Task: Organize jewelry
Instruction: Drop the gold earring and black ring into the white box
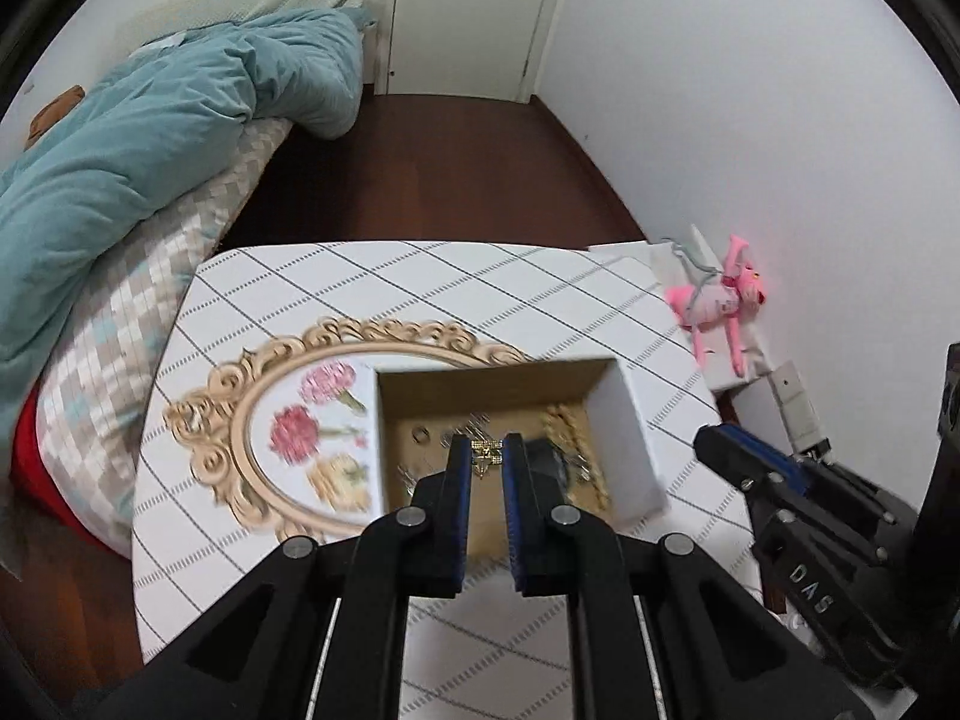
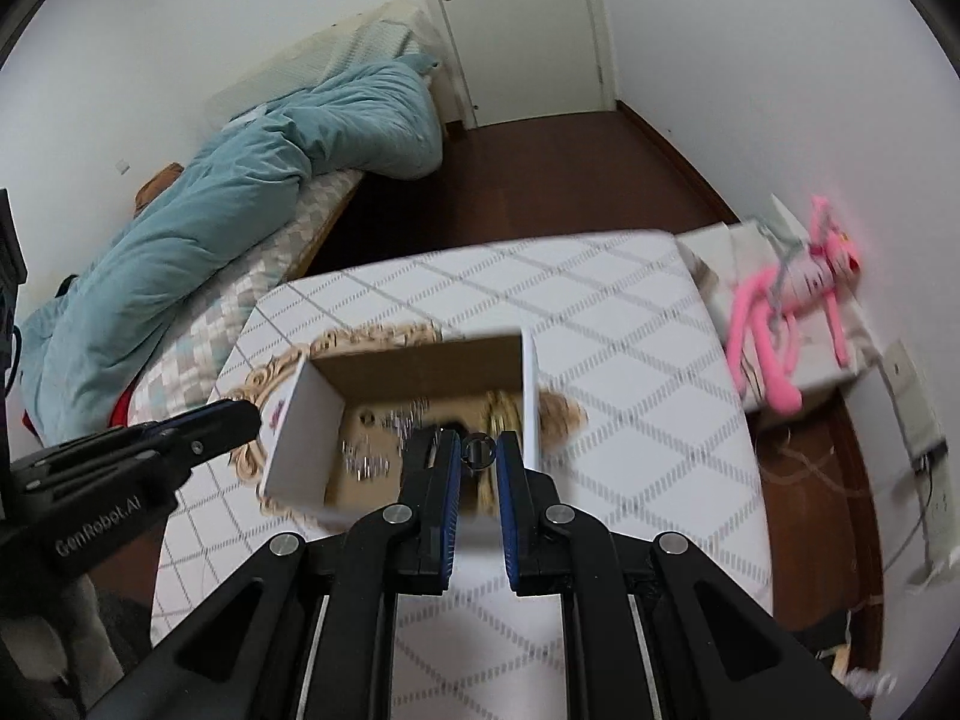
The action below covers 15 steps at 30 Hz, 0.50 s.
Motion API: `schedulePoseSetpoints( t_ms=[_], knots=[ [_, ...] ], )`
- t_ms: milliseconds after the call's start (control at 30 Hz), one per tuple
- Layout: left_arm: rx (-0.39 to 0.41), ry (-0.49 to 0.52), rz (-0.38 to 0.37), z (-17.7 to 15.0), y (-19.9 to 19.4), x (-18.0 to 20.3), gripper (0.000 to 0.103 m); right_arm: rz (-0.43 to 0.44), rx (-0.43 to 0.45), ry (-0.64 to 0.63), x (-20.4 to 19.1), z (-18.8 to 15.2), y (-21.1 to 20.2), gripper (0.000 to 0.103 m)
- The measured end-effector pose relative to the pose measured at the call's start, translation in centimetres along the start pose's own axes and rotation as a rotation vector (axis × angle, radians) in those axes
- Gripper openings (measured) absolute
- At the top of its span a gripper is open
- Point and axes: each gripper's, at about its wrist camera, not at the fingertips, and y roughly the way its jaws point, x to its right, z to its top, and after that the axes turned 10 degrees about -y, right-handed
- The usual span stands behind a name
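Observation:
A white cardboard box [image 1: 630, 420] with a brown inside stands on the table and holds loose jewelry. Among it are a small ring [image 1: 419, 435] and a gold chain [image 1: 564, 420]. My left gripper [image 1: 486, 447] hangs above the box, shut on a small gold piece [image 1: 485, 457]. In the right wrist view, the right gripper [image 2: 479, 444] is also above the box [image 2: 306, 420], shut on a small dark round piece [image 2: 479, 451]. Silver pieces [image 2: 366, 462] lie blurred on the box floor. Each gripper shows at the edge of the other's view, the right gripper [image 1: 711, 441] and the left gripper [image 2: 246, 414].
The table [image 1: 420, 288] has a white diamond-check cloth. An ornate gold oval tray [image 1: 288, 420] with painted flowers lies left of the box. A pink plush toy [image 1: 720, 306] sits on a white box at the right wall. A bed with a teal duvet [image 1: 150, 150] lies left.

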Motion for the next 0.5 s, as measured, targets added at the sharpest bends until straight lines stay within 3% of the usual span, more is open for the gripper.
schedulePoseSetpoints(
  t_ms=[200,400,433,467,500],
  knots=[
    [-0.102,-0.021,0.028,1.8,3.8,-1.3,0.008,0.03,-0.119,-0.046,-0.2,3.4,5.1,0.013],
    [-0.194,-0.037,0.099,2.6,6.3,-2.1,0.012,0.031,-0.263,-0.051,0.3,4.3,9.6,0.014],
    [-0.191,-0.04,0.106,2.7,6.3,-2.2,0.012,0.027,-0.275,-0.05,0.4,4.5,9.9,0.015],
    [-0.186,-0.046,0.117,2.7,6.2,-2.4,0.014,0.026,-0.283,-0.048,0.5,4.5,10.1,0.023],
    [-0.182,-0.051,0.124,2.9,6.2,-2.5,0.022,0.028,-0.285,-0.046,0.6,4.7,10.2,0.03]
  ],
)
